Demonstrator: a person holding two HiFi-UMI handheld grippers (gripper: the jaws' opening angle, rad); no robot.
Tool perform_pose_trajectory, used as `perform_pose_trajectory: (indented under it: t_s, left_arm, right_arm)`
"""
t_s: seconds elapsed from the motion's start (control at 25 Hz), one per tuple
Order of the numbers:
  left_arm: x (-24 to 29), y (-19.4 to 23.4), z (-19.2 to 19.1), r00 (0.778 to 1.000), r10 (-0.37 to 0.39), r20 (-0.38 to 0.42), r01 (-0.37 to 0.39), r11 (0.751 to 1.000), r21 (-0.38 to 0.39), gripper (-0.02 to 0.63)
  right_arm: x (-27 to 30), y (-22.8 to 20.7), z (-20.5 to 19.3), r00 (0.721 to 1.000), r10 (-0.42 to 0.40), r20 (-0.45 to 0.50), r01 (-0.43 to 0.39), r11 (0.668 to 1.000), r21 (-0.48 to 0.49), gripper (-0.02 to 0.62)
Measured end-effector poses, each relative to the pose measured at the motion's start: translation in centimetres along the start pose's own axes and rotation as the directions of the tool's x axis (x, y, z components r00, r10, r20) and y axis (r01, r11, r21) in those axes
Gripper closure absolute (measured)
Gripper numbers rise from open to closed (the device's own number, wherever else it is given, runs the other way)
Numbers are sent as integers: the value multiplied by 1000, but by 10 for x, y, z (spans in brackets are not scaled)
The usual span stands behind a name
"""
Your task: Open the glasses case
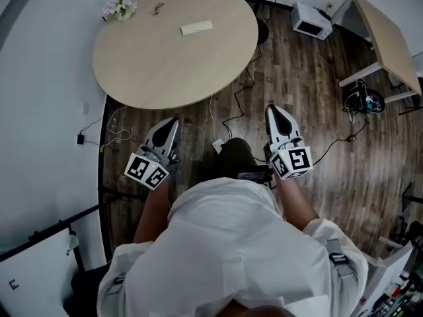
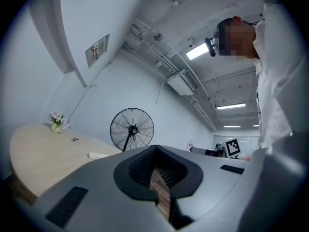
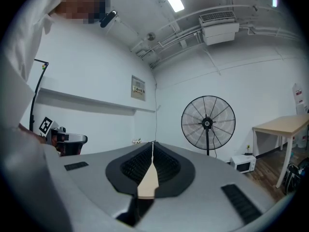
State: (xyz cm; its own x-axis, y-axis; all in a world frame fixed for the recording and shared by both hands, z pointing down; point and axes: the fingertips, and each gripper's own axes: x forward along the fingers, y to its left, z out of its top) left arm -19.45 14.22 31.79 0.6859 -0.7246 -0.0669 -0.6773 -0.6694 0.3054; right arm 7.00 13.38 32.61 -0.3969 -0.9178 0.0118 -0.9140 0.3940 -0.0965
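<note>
The glasses case (image 1: 197,27) is a white oblong lying flat and closed on the far side of the round wooden table (image 1: 152,71). In the left gripper view the case (image 2: 99,155) shows small, beyond the jaws. My left gripper (image 1: 173,121) hangs over the floor near the table's front edge, well short of the case. Its jaws are shut with nothing between them (image 2: 155,149). My right gripper (image 1: 273,109) is over the floor to the right of the table, also shut and holding nothing (image 3: 153,144).
A small vase of flowers (image 1: 119,8) and a pair of glasses (image 1: 157,8) lie at the table's far left. Cables (image 1: 231,114) run across the wooden floor. A standing fan (image 3: 207,123), a white microwave (image 1: 310,20) and a second table (image 1: 386,41) are to the right.
</note>
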Motion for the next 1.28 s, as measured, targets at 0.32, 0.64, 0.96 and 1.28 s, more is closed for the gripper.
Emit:
perform_pose_trajectory:
  t_s: [0.32,0.64,0.96,1.28]
  left_arm:
    - [75,33,-27,998,63,-19,-63,998,-21,592]
    - [172,73,-22,975,222,-6,-222,974,-53,592]
    - [242,84,14,919,392,39,-393,918,44,592]
    - [270,104,35,847,529,54,-531,835,142,594]
  right_arm:
    - [70,-59,-12,997,74,4,-74,997,5,568]
    - [157,-162,-8,984,177,-21,-176,984,32,568]
    - [225,-236,7,951,309,-5,-308,950,59,568]
    - [279,-261,18,926,376,17,-377,926,37,568]
